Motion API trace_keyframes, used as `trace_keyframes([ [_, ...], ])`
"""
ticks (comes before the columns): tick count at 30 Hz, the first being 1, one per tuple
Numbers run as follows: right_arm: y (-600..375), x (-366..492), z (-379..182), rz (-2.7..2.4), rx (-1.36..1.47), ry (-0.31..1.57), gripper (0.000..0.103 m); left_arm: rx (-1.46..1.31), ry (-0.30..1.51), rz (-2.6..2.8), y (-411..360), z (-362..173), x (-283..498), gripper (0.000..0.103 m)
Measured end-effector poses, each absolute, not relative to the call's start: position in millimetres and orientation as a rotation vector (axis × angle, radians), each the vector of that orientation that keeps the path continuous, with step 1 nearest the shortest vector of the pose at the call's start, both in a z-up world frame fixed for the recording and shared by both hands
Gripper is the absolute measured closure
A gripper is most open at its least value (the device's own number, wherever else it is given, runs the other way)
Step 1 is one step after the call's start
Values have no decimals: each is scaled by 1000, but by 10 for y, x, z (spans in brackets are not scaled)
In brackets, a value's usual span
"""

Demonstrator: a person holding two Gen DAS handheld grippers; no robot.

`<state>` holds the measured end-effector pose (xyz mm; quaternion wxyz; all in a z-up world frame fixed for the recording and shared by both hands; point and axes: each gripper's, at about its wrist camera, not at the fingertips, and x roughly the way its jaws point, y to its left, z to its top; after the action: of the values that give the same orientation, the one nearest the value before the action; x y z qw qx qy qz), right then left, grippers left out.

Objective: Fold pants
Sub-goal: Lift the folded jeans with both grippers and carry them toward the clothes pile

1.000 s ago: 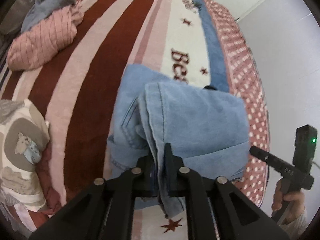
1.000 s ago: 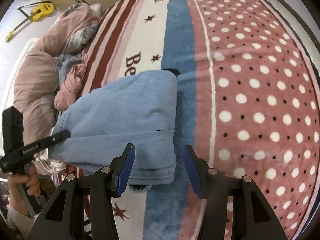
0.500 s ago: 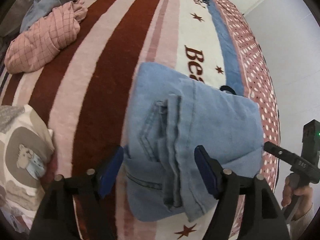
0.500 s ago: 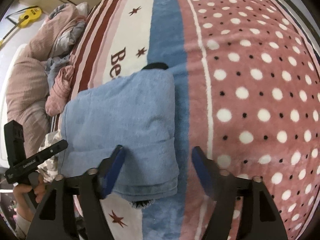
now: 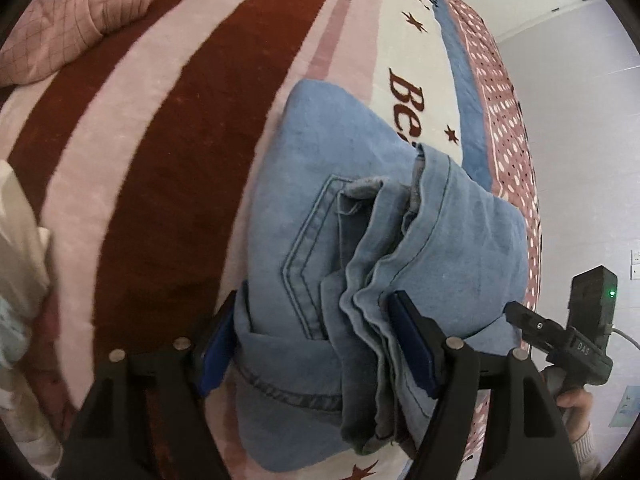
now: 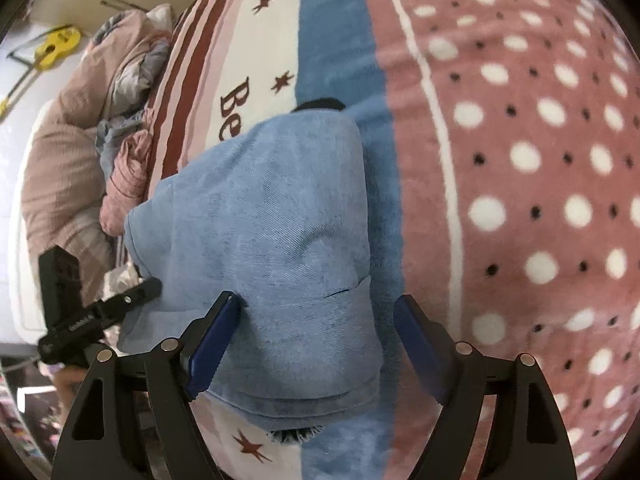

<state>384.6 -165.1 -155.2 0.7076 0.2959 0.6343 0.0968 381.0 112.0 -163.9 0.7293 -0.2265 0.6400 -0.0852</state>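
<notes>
We see through two fisheye cameras, each mounted on a hand-held gripper and looking steeply down along its fingers at a bed (image 5: pixel 168 120). The left view hangs close over the folded jeans (image 5: pixel 360 240), facing up the bed's length, with the right hand-held gripper (image 5: pixel 516 310) at its right edge. The right view sits equally near over the jeans (image 6: pixel 272 240), beside the dotted side of the blanket (image 6: pixel 520 160), with the left hand-held gripper (image 6: pixel 154 286) at its left edge. Both views share the jeans and the lettered white stripe (image 5: pixel 412 108).
</notes>
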Motion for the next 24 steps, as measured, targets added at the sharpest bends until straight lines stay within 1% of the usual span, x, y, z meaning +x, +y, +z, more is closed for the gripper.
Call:
trace_keyframes([
  [1,-1641,3835,-1576,218,671,1409,27,-497,1406,-198,1112,-1645,3806,39],
  [2,-1625,3825,-1595,225,686,1407,30,-497,1403,-202,1106,-1649,3801,42],
  [3,-1601,3813,-1606,232,692,1401,32,-496,1400,-204,1100,-1651,3797,43],
  [5,-1559,3804,-1583,233,664,1385,36,-498,1392,-214,1091,-1644,3788,53],
  [6,-1539,3795,-1557,245,658,1371,45,-501,1385,-220,1090,-1632,3782,56],
  [7,-1517,3784,-1524,256,649,1354,54,-505,1381,-231,1092,-1622,3781,63],
  [8,-1486,3773,-1484,260,628,1340,61,-506,1380,-239,1091,-1609,3775,68],
  [11,-1406,3745,-1370,258,583,1315,73,-497,1356,-262,1087,-1502,3775,76],
  [14,-1370,3711,-1238,238,581,1290,77,-504,1338,-288,1121,-1375,3772,81],
  [24,-1313,3570,-763,246,580,1227,79,-450,1282,-314,1168,-839,3703,82],
])
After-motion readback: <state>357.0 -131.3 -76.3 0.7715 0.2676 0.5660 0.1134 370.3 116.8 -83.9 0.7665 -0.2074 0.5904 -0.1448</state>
